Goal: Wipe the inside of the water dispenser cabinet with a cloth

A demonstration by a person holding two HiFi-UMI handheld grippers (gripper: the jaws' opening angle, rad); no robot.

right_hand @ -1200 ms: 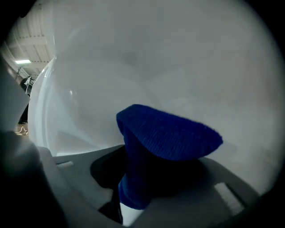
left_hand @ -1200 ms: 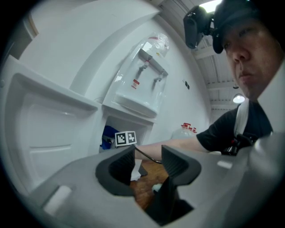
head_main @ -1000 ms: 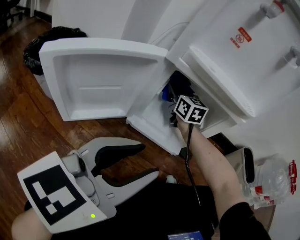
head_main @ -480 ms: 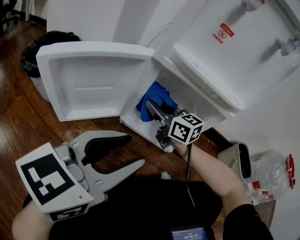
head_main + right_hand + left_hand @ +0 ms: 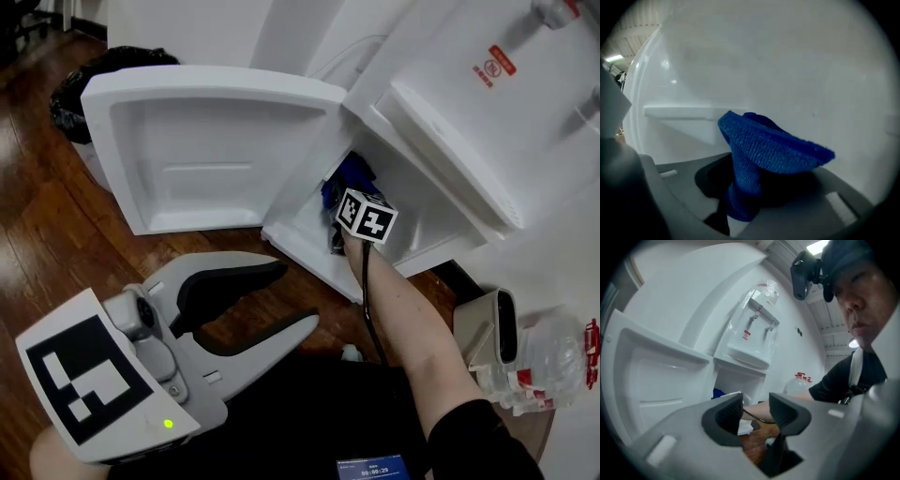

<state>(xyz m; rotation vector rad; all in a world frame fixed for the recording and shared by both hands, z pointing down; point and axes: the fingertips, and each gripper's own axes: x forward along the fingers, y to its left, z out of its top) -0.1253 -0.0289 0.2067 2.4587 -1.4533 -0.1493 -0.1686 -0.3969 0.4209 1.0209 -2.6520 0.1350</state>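
The right gripper (image 5: 751, 194), clamped on the blue cloth (image 5: 774, 149), reaches into the cabinet (image 5: 302, 236) near its door-side edge to wipe, while the left gripper (image 5: 298, 298) waits outside, its jaws apart, empty and just narrowed.

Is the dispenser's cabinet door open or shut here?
Open. The cabinet door is swung wide, inner face showing, and the right gripper holds the blue cloth inside the cabinet.

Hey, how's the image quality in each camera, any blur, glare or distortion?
Head view: evenly lit, sharp. Left gripper view: strong fisheye bending, black corners, glare from a ceiling light. Right gripper view: dim, the blue cloth soft, the cabinet wall hazy.
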